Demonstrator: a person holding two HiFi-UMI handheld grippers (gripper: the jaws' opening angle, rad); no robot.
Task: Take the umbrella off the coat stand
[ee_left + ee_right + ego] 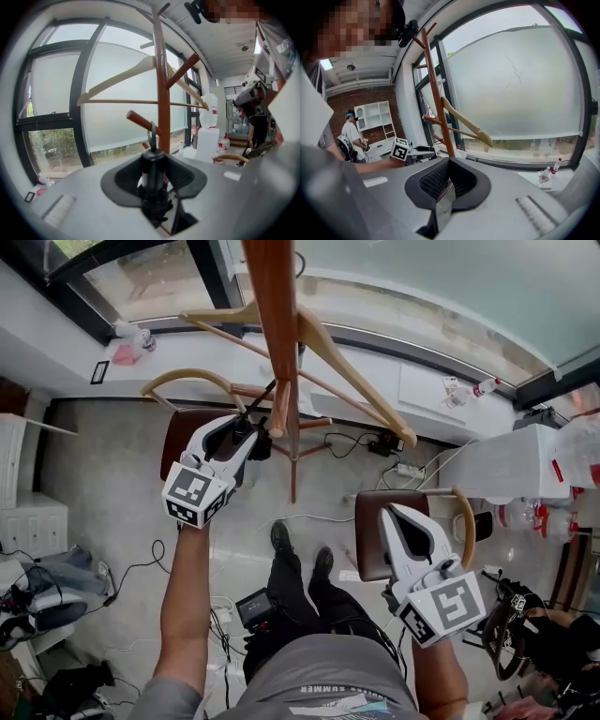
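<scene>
The left tongs (251, 440) are clamped on the umbrella (152, 183), a black folded one that stands upright between the two pads, close against the coat stand (272, 324). The umbrella's thin strap (152, 133) sticks up from its top and crosses a short slanted peg (139, 122) on the reddish-brown pole; whether the strap is looped round the peg or only lies in front of it cannot be told. In the head view the same strap runs as a thin dark line from the tongs towards the pole.

A pale wooden hanger (349, 371) hangs on the stand above the umbrella, its arms spread to both sides of the pole.

The right tongs (448, 180) are open, with nothing between the ribbed black pads. They are held well apart from the stand, lower in the head view and off to the right, over a brown chair seat (368, 538). A second brown seat (176, 435) shows beside the left tongs.

The stand is set on the grey floor (103, 484) in front of a white window ledge (412, 388)
</scene>
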